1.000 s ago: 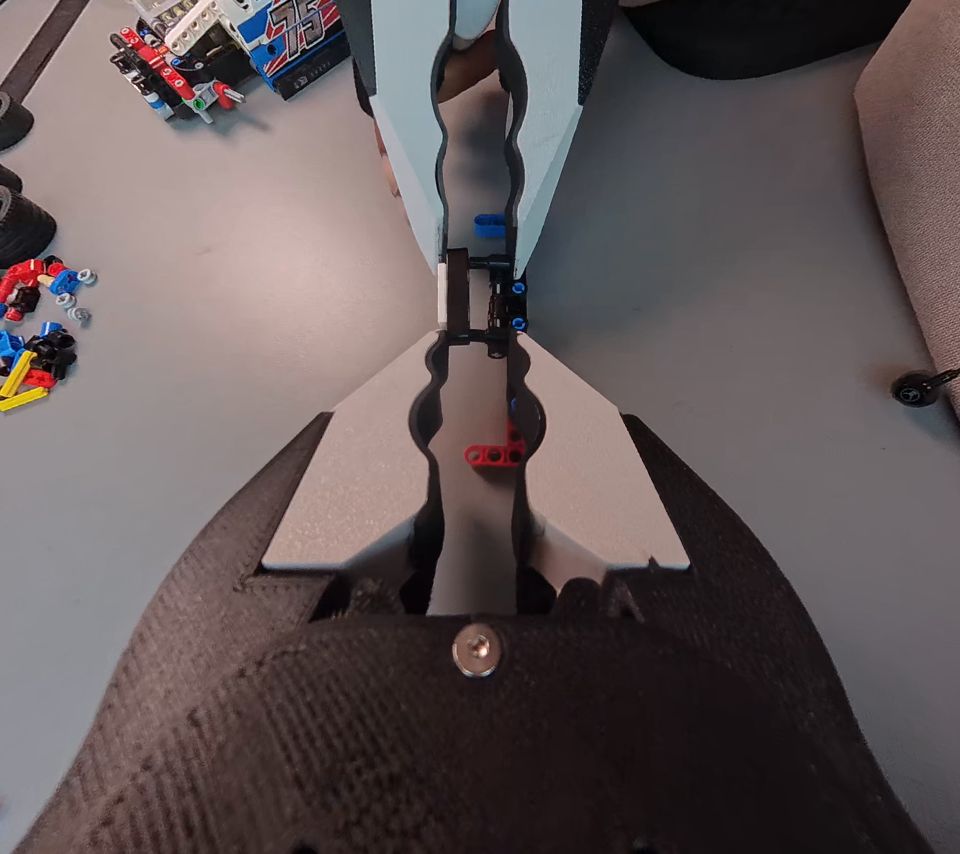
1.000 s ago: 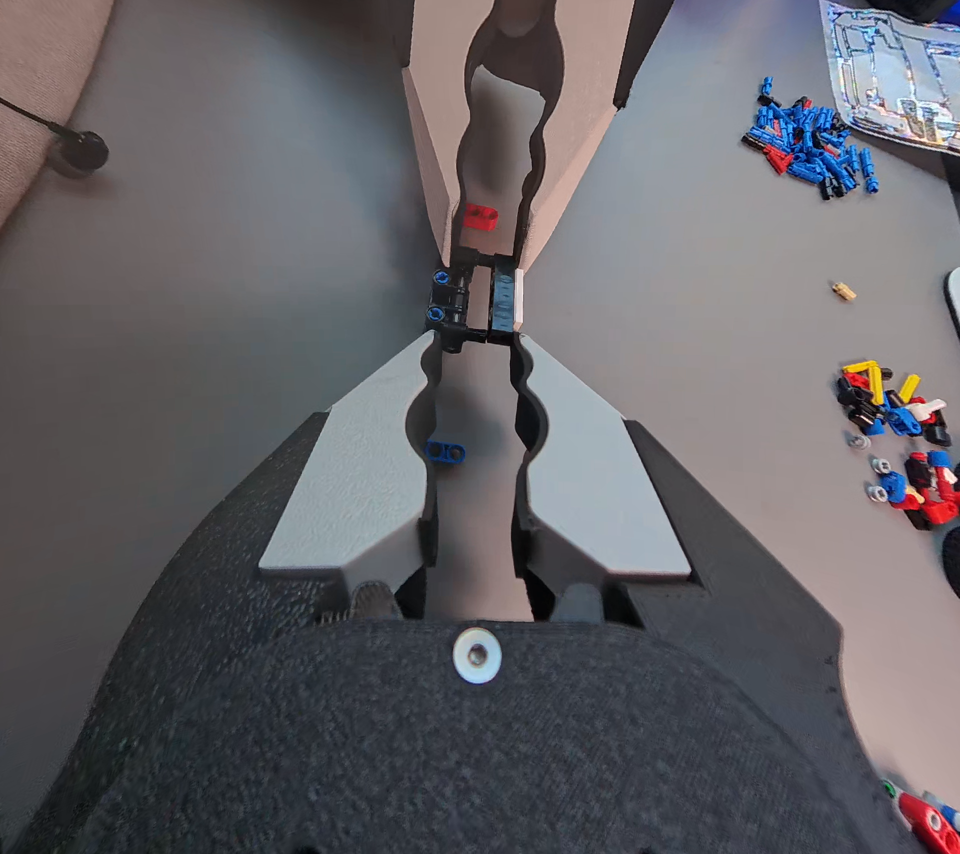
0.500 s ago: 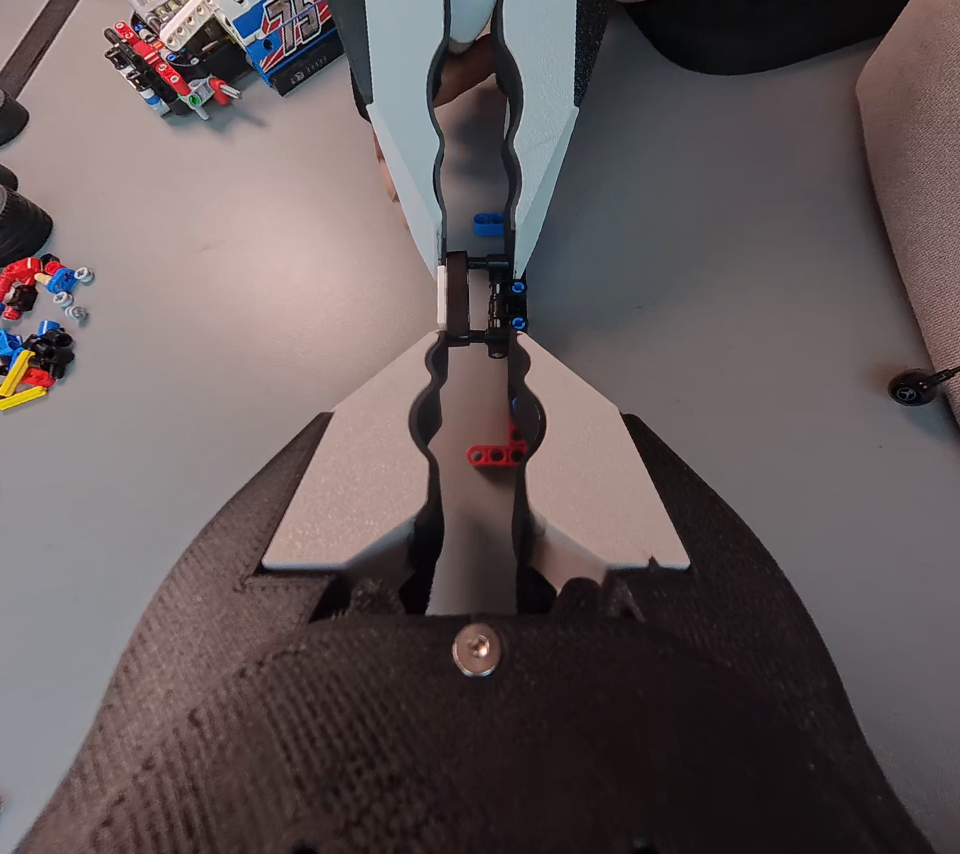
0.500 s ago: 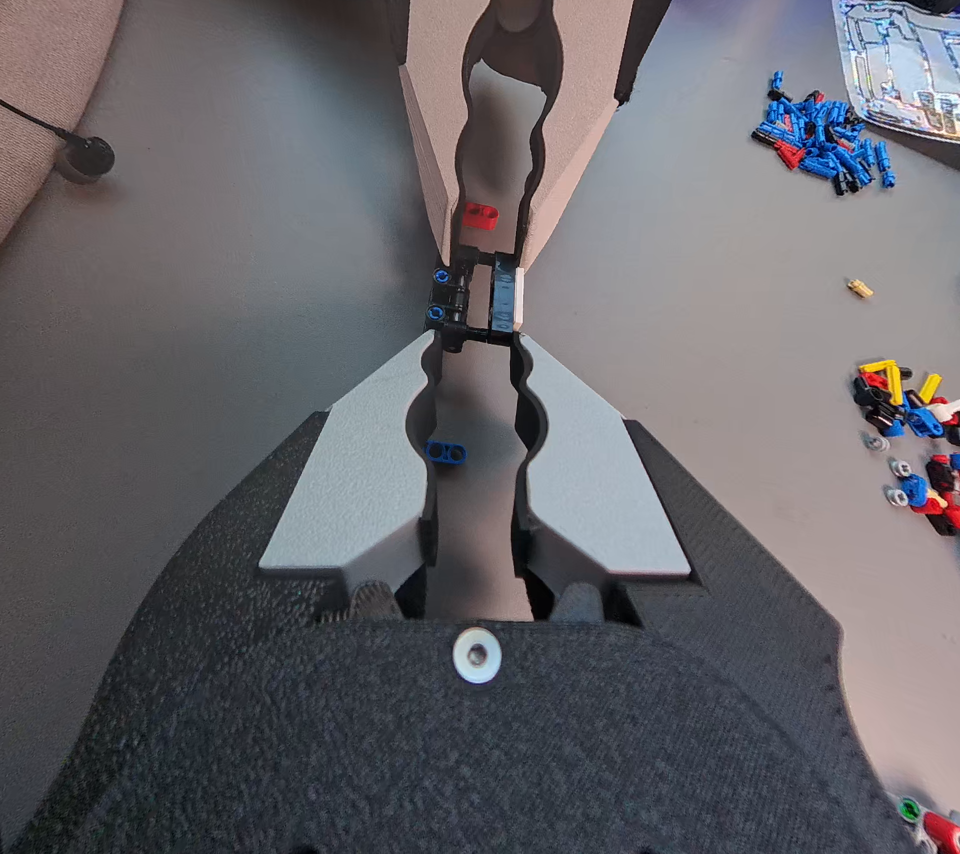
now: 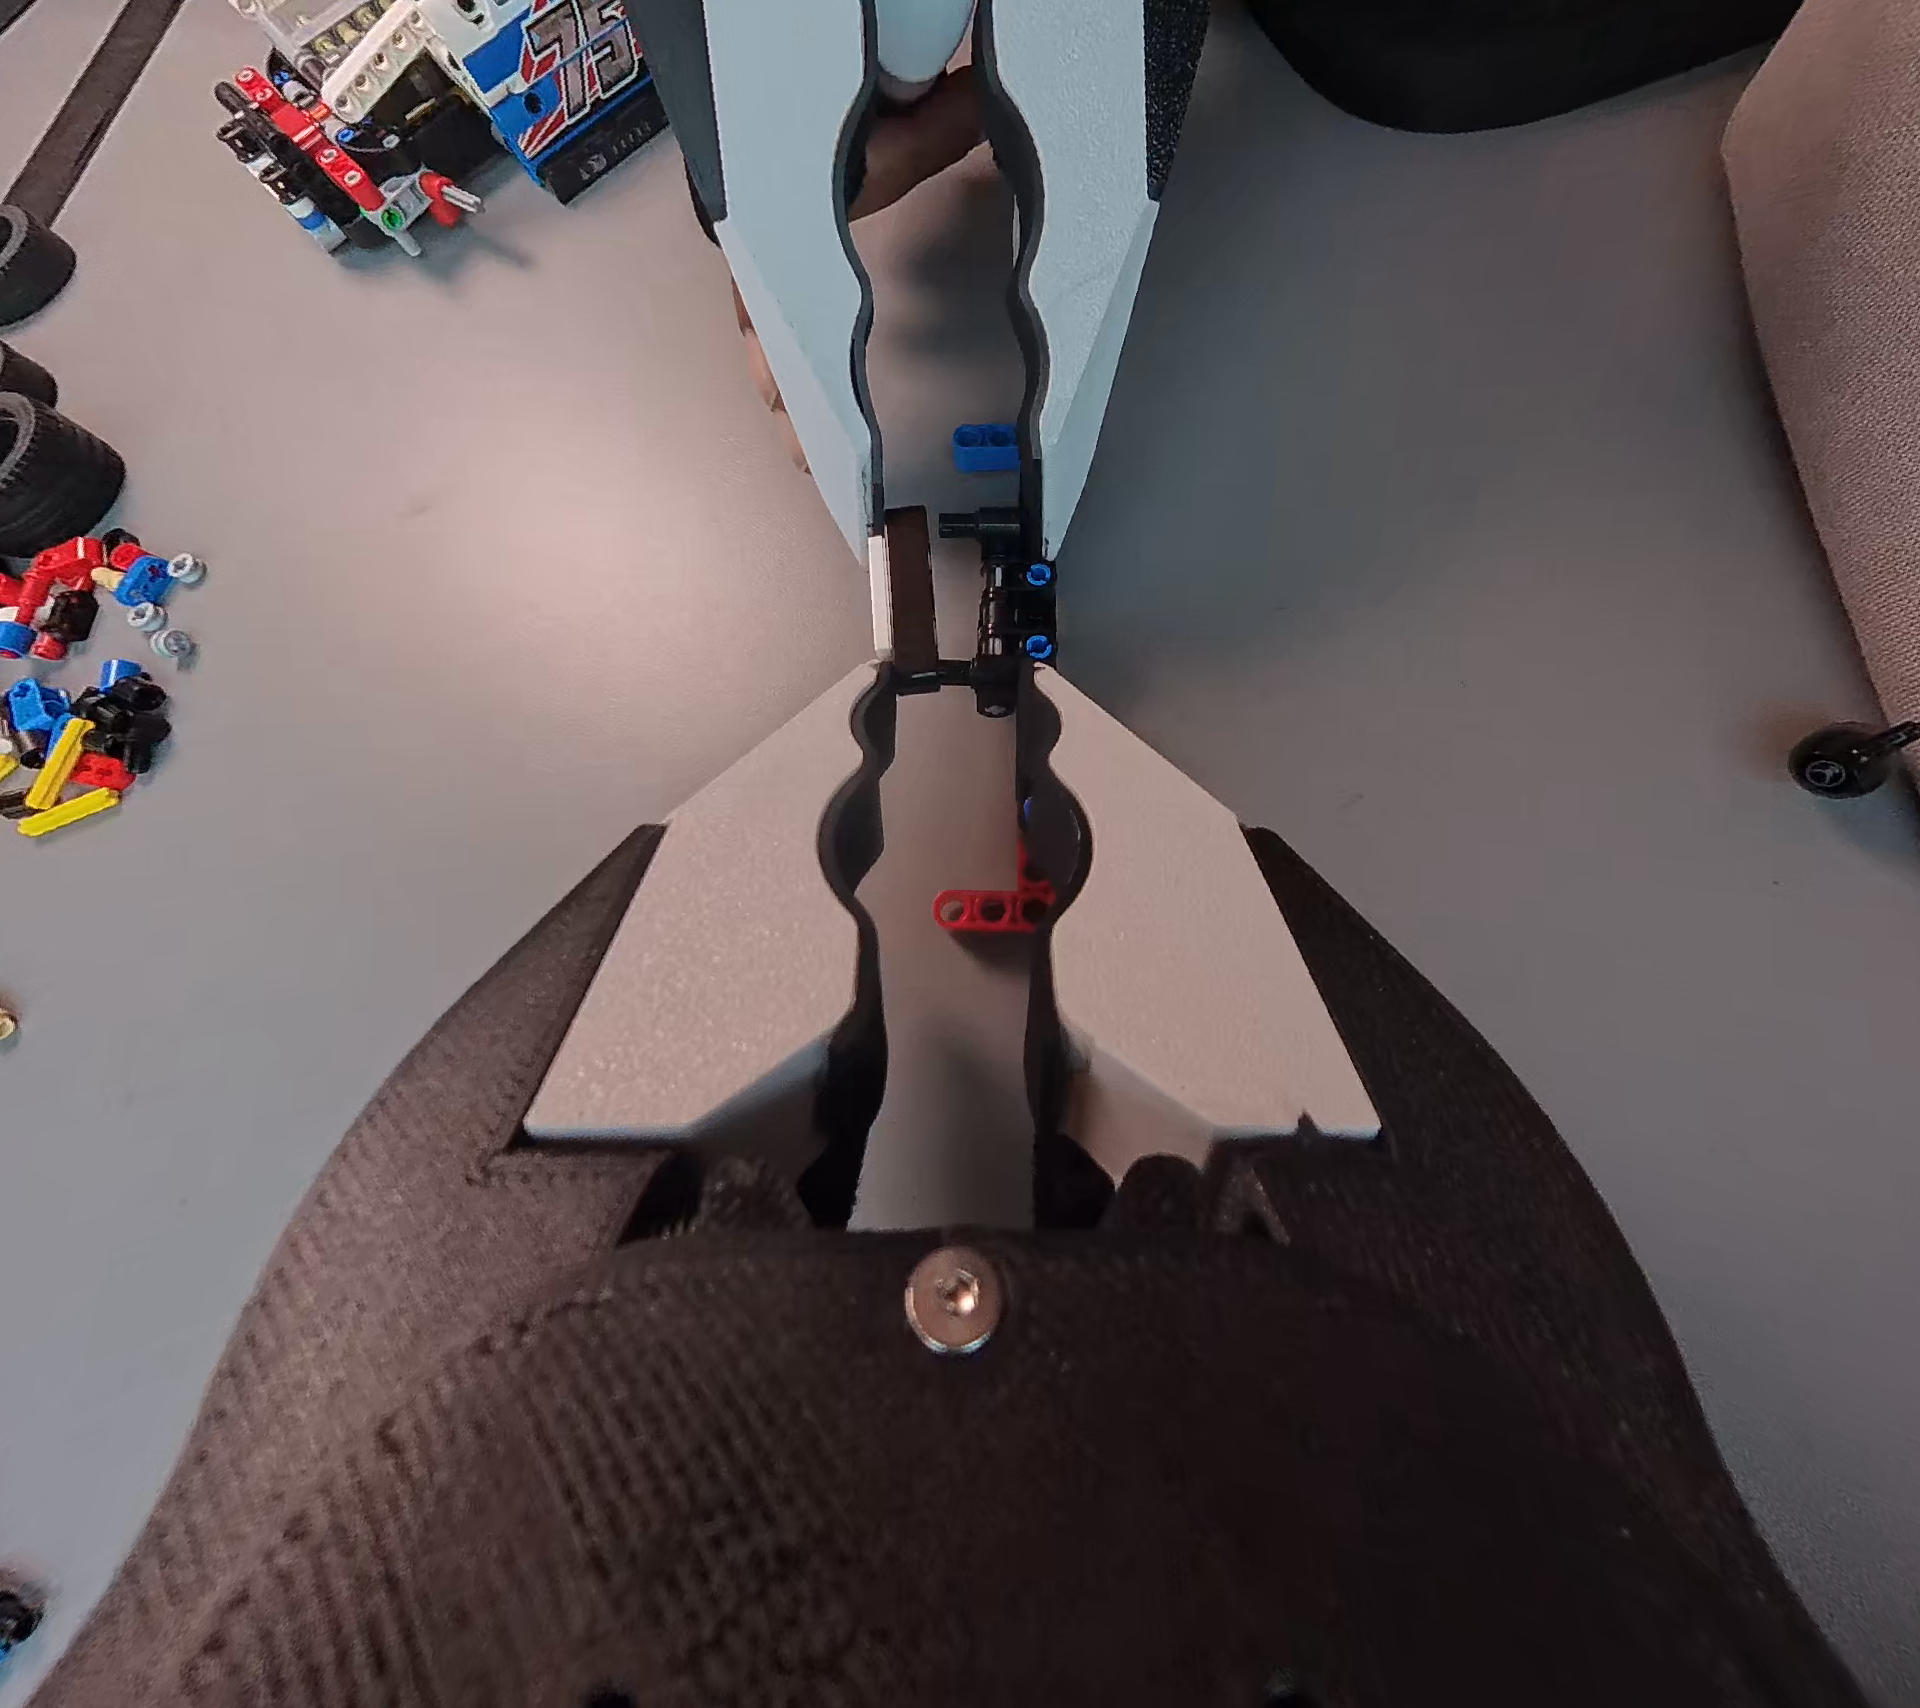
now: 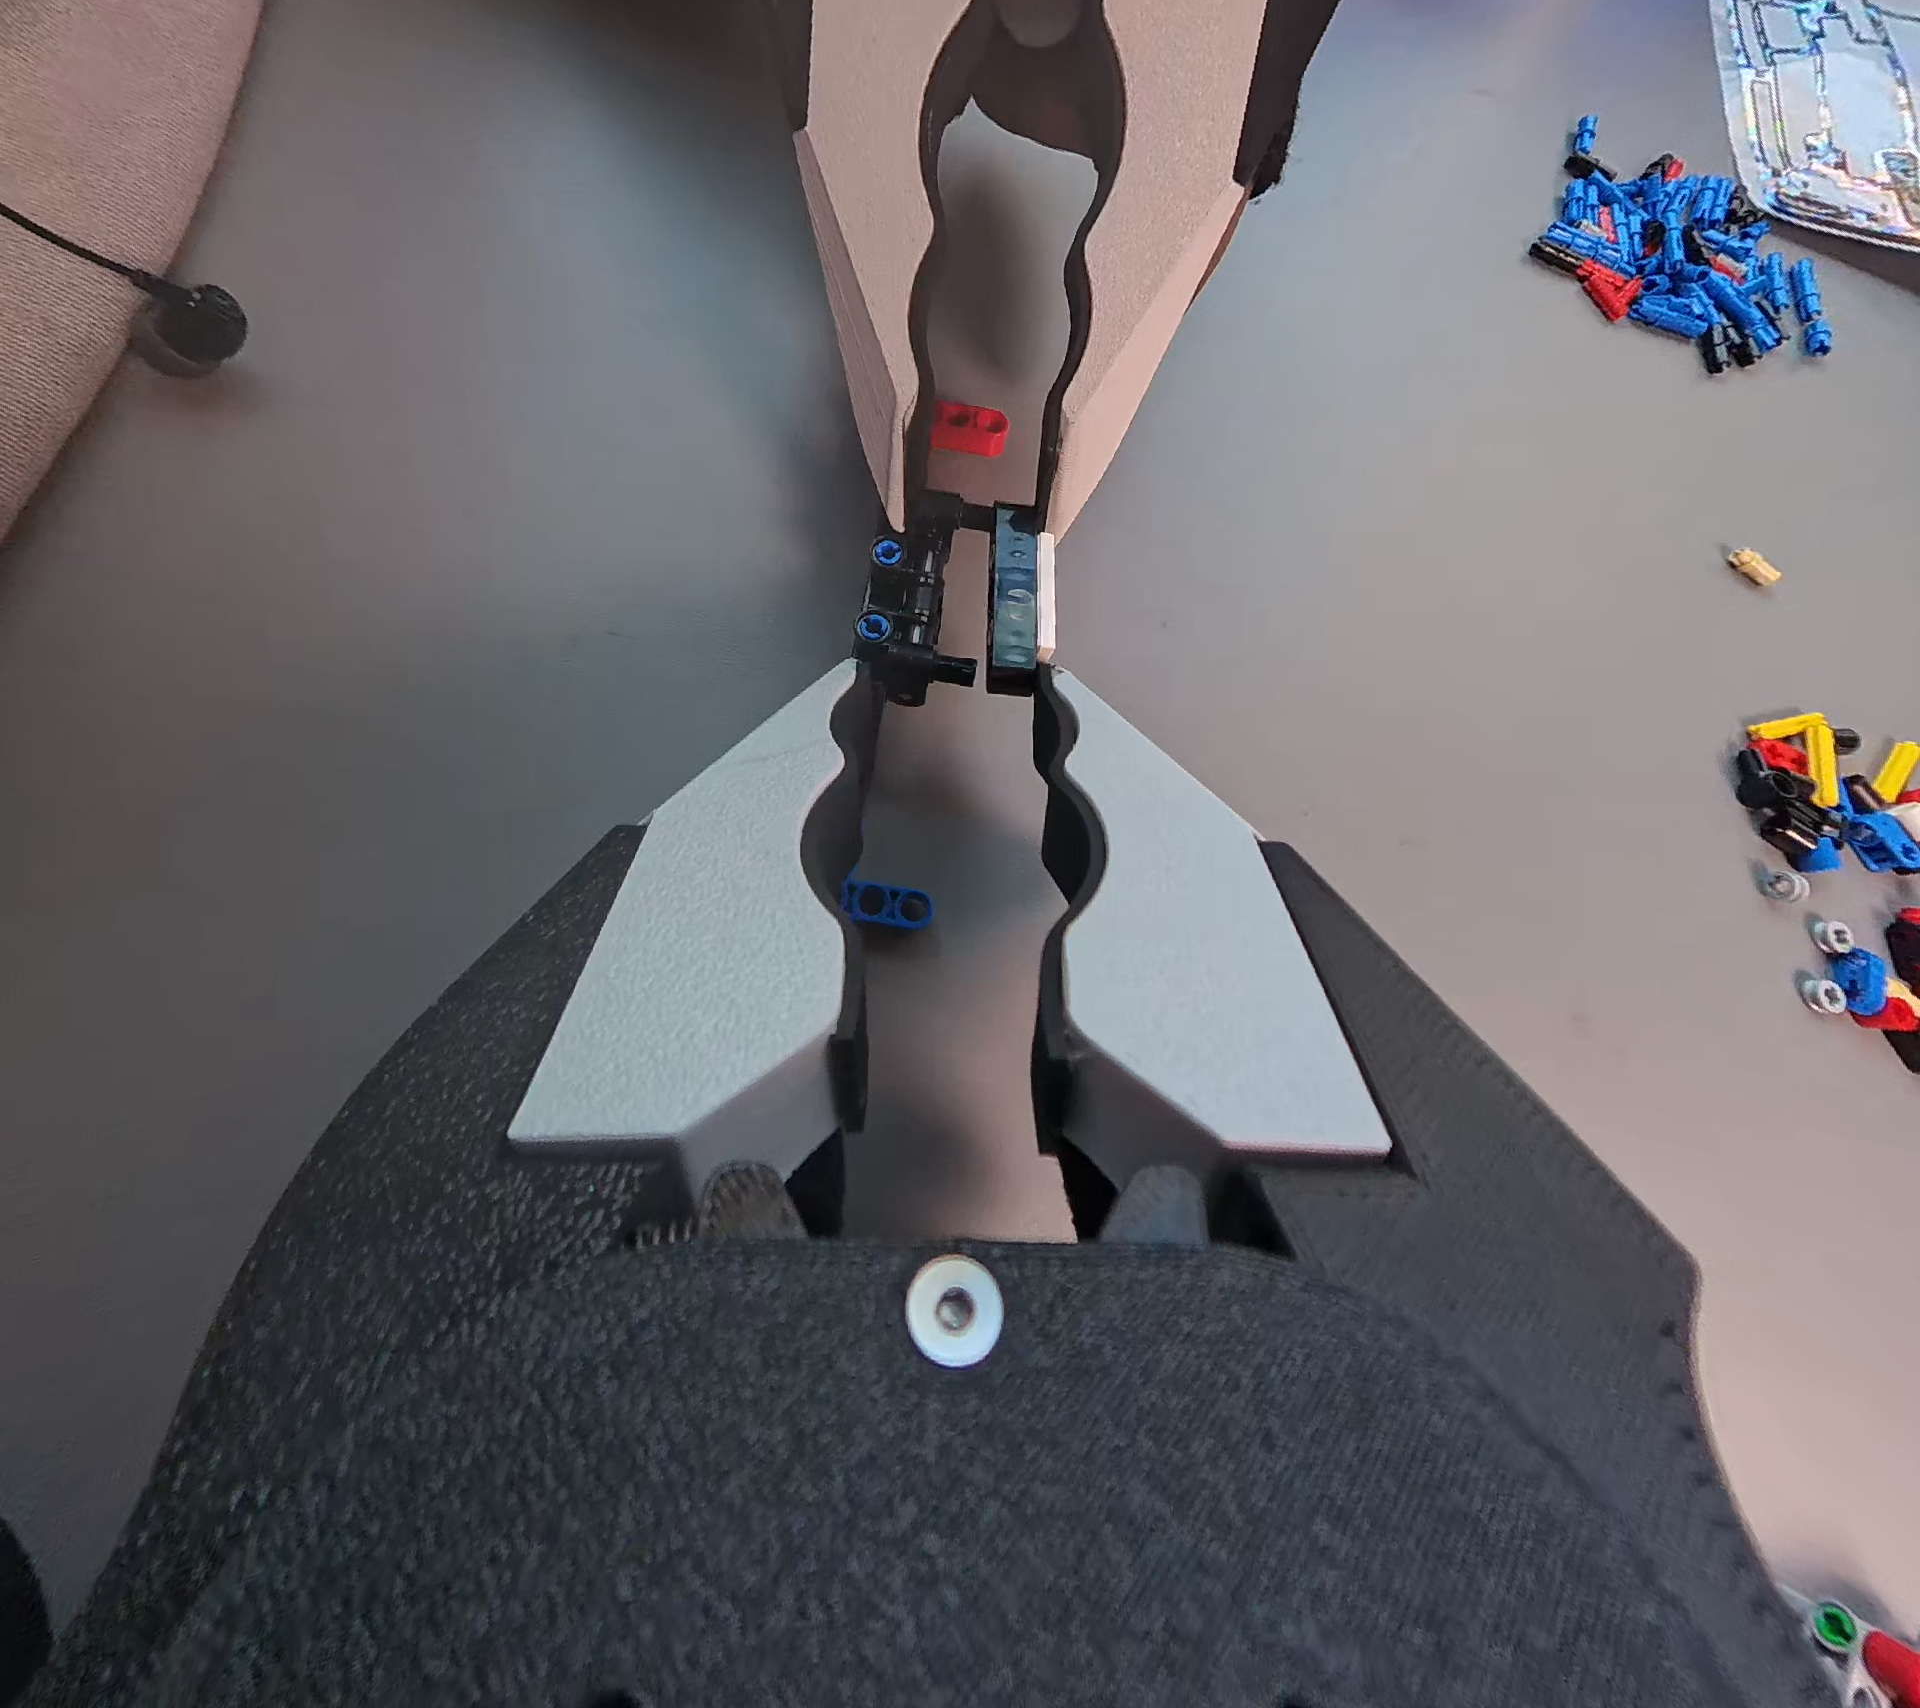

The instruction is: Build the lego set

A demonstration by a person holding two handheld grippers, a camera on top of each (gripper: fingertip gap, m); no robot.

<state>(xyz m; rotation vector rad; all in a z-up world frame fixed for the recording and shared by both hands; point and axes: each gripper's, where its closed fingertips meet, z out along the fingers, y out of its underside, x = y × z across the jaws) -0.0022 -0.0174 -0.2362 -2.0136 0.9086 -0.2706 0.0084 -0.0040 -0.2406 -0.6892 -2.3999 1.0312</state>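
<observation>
Above the grey tabletop (image 5: 416, 432), my left gripper (image 5: 951, 682) and right gripper (image 6: 956, 682) meet tip to tip, both clamped on one small black subassembly (image 5: 961, 609). Uneven squeezing could, I think, pop its pins apart.

Two claws (image 5: 961, 682) (image 6: 951, 682), one half-built truck (image 5: 457, 48), two black tyres (image 5: 52, 474).

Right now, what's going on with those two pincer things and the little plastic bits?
A person is building a lego set with two hand-held grippers. The left gripper and the right gripper meet tip to tip above the grey table, both clamped on one small black lego assembly. A blue piece and a red piece lie loose beneath. The half-built truck waits at the far left, near a pile of spare parts.
</observation>
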